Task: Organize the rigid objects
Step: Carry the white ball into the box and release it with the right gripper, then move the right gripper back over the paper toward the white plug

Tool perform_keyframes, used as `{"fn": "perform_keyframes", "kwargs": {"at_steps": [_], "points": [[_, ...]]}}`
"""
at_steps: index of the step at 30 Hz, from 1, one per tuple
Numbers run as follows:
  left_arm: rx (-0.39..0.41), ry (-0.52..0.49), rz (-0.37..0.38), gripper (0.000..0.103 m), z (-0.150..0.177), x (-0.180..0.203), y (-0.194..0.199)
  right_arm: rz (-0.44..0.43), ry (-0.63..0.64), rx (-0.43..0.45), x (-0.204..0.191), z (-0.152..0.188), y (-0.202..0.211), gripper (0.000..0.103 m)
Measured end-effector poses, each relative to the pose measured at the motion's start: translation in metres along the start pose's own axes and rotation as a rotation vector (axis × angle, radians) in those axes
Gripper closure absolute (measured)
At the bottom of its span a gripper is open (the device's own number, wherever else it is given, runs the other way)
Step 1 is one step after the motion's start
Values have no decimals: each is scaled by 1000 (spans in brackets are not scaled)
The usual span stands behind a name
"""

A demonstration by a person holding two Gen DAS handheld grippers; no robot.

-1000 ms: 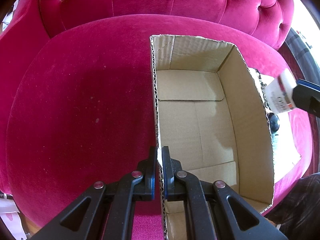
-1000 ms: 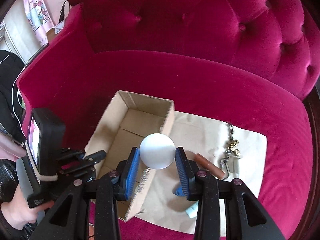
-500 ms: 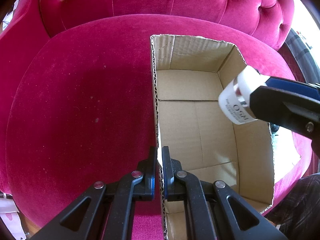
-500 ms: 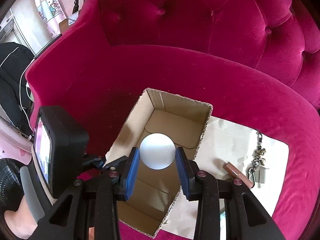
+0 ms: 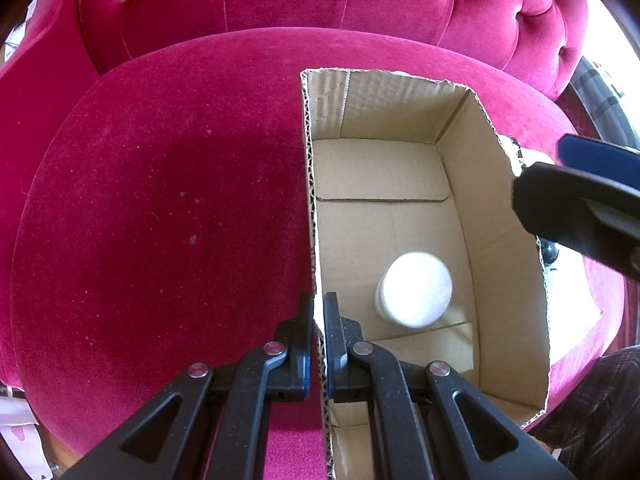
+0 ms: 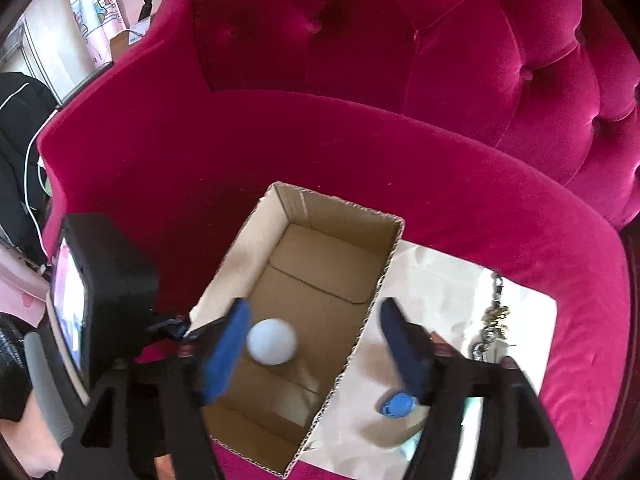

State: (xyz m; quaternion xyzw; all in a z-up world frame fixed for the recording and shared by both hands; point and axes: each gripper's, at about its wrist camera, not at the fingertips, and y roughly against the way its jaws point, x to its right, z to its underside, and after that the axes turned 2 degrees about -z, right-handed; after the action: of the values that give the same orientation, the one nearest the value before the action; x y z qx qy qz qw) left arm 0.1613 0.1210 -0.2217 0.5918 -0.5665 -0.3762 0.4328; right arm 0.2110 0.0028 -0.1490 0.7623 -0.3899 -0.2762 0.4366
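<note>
An open cardboard box (image 5: 400,112) stands on the pink velvet seat. My left gripper (image 5: 318,304) is shut on the box's left wall near the front corner. A white round jar (image 5: 414,289) lies inside the box, blurred, near the front of its floor. My right gripper (image 6: 315,312) hovers over the box with its jaws opening, and the jar (image 6: 272,341) is below them with neither pad touching it. In the left wrist view one of the right gripper's fingers (image 5: 576,196) reaches over the box's right wall.
A pale paper sheet (image 6: 440,280) lies right of the box (image 6: 340,212). On it are a keychain (image 6: 494,320), a small blue item (image 6: 396,406) and a pale tube (image 6: 472,408). The tufted chair back (image 6: 440,40) rises behind. A person's plaid-clad leg (image 5: 592,412) is at the front right.
My right gripper carried the white jar left over the box, then spread its jaws and let it go. The jar now lies in the box. The left gripper kept still.
</note>
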Motion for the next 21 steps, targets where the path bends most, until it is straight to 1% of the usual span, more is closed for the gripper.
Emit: {"fn": "perform_keyframes", "kwargs": {"at_steps": [1,2,4,6,14,21], "points": [[0,0,0,98,0,0,0,7,-3,3,2,0,0,12],[0,2,0,98,0,0,0,29,-15,-26,4,0,1,10],[0,0,0,98,0,0,0,29,-21,-25,7,-1,2,4],[0,-1,-1,98,0,0,0,30,-22,-26,8,-1,3,2],[-3,-1,-1,98,0,1,-1,46,-39,-21,21,2,13,1],[-5,-1,-1,98,-1,1,-2,130,-78,-23,58,10,23,1]]}}
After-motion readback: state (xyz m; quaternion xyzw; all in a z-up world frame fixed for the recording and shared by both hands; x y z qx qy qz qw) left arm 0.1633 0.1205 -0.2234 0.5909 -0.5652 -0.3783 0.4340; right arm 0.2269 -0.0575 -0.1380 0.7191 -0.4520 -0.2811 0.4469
